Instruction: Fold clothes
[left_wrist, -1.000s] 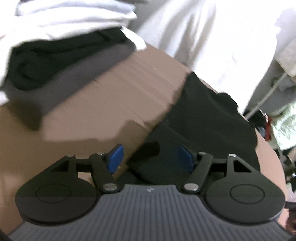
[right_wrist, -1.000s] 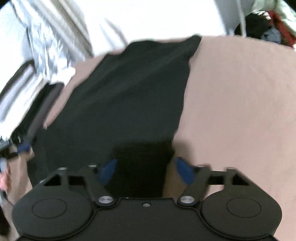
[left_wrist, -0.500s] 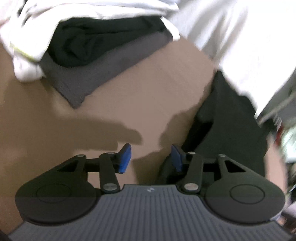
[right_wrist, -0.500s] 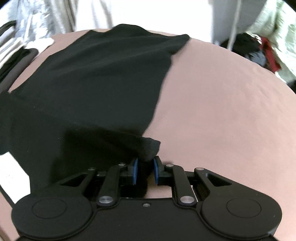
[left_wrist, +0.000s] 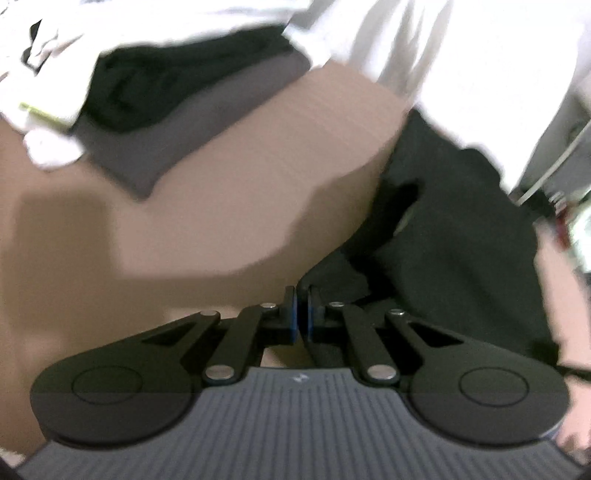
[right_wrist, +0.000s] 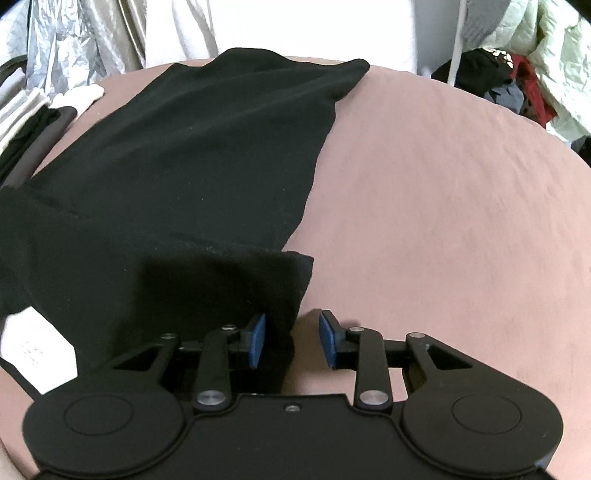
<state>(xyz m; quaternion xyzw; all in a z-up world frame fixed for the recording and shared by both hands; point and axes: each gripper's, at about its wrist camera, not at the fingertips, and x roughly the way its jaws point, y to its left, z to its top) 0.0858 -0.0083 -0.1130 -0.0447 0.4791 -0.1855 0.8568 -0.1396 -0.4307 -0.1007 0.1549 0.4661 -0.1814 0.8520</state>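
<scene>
A black garment (right_wrist: 192, 158) lies spread on the pinkish-brown bed sheet (right_wrist: 443, 206), with a sleeve folded over near me and a white label (right_wrist: 29, 343) at its lower left. My right gripper (right_wrist: 291, 341) is open; the sleeve's edge lies between its blue pads, loose. In the left wrist view the same black garment (left_wrist: 454, 236) lies at the right. My left gripper (left_wrist: 301, 314) is shut at the garment's near edge; a thin black fold seems pinched between the pads, though blur makes this uncertain.
A stack of folded clothes, grey (left_wrist: 177, 122), black and white, sits at the sheet's far left, also showing in the right wrist view (right_wrist: 26, 122). White curtains (left_wrist: 461, 55) hang behind. A pile of mixed clothes (right_wrist: 517, 85) lies off the bed's right.
My left gripper has closed from wide open to shut at the garment's edge. My right gripper, shut on the sleeve half a second ago, has opened and the sleeve lies flat.
</scene>
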